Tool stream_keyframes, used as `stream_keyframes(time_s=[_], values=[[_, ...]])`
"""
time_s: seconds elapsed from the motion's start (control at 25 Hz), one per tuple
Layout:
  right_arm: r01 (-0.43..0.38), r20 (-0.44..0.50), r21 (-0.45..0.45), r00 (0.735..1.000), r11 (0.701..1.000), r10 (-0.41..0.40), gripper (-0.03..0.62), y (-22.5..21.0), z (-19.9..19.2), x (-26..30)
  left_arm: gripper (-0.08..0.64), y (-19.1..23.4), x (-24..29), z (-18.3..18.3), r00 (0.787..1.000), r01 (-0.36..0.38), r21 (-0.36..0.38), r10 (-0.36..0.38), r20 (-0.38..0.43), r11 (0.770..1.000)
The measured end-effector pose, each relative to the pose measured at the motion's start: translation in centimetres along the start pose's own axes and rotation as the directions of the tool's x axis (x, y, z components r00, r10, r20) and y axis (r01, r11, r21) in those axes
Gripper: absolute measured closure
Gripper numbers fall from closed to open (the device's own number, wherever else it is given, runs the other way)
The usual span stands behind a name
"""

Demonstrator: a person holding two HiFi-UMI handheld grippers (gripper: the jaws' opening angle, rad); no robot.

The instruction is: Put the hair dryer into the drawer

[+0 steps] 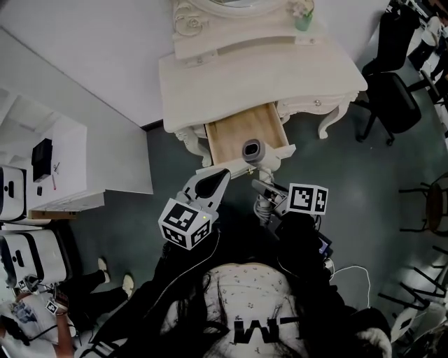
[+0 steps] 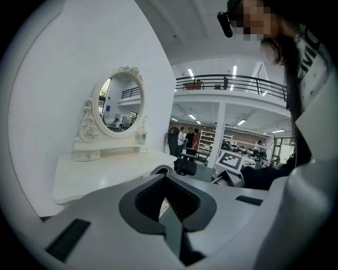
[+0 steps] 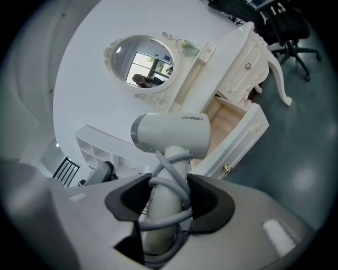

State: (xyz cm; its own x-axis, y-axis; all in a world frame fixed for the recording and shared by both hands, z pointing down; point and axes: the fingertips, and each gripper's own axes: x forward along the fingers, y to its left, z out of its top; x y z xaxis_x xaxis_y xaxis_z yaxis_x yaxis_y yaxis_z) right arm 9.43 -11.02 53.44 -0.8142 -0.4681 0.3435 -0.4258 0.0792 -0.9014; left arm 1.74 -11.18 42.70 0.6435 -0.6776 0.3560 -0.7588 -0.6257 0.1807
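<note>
A grey-white hair dryer [image 3: 171,134] stands upright in my right gripper [image 3: 169,192], which is shut on its handle with the cord wound round it. In the head view the dryer's head [image 1: 253,149] hovers over the front end of the open wooden drawer [image 1: 234,136] of the white dressing table [image 1: 231,77]. The right gripper [image 1: 268,190] is just in front of the drawer front. My left gripper [image 1: 225,173] is beside it on the left, its jaw tips together with nothing between them [image 2: 165,179]. The drawer [image 3: 227,118] looks empty.
An oval mirror [image 2: 120,103] and a small cup [image 1: 303,21] stand on the table's back. Black office chairs [image 1: 392,98] are at the right, and a white shelf unit [image 1: 49,161] at the left. A person's legs [image 1: 105,276] show at lower left.
</note>
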Motion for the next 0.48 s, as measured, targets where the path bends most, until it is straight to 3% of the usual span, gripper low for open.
stream_keyframes(time_s=[0.48], values=[[0.083,-0.043,-0.026,0.996,0.996,-0.084,0.373,-2.4,1.8,2.4,0.573,2.6,1.3,0.4,1.0,-0.003,-0.018,0.003,0.004,1.0]])
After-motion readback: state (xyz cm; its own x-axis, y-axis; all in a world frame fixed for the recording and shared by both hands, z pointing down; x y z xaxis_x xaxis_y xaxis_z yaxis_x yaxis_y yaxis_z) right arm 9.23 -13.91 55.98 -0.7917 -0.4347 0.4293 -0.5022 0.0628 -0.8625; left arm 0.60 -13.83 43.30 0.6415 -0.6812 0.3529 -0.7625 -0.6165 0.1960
